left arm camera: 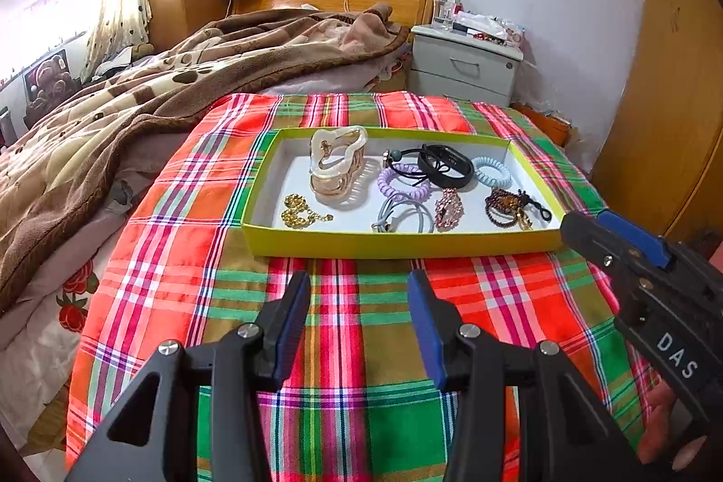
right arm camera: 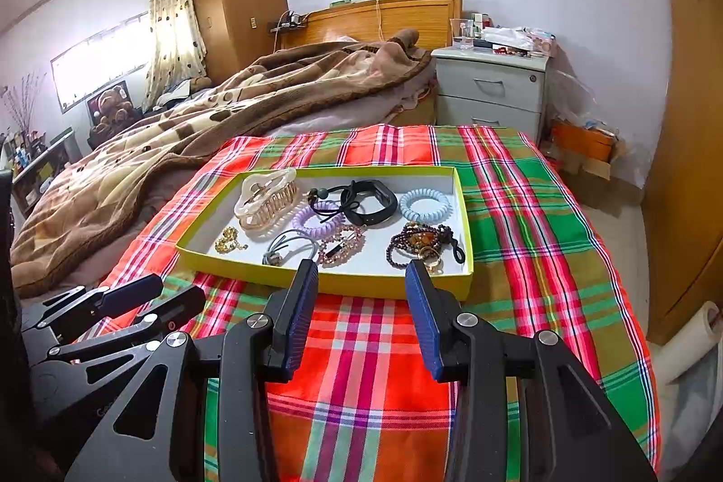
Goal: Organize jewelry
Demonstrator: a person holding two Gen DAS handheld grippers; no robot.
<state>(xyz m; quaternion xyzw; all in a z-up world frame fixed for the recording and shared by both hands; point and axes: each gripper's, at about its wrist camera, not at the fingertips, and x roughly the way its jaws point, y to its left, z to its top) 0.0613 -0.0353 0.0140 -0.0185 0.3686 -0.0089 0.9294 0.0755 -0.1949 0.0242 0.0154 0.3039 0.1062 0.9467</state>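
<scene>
Tray (left arm camera: 397,245) holds nine pieces, including one hair claw (left arm camera: 336,161); both hand-held grippers, left (left arm camera: 359,285) and right (right arm camera: 361,272), spread empty.

Left gripper (left arm camera: 359,283) fingers spread apart, right gripper (right arm camera: 361,272) fingers likewise, both empty

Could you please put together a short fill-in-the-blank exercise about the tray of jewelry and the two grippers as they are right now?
1. The jewelry lies in a shallow tray whose rim is coloured ____.
2. The tray rests on a ____-patterned cloth.
3. The left gripper and right gripper both have their jaws ____.
4. In the tray, the large cream hair claw lies to the ____ of the black band.

Missing words: yellow-green; plaid; open; left
</scene>
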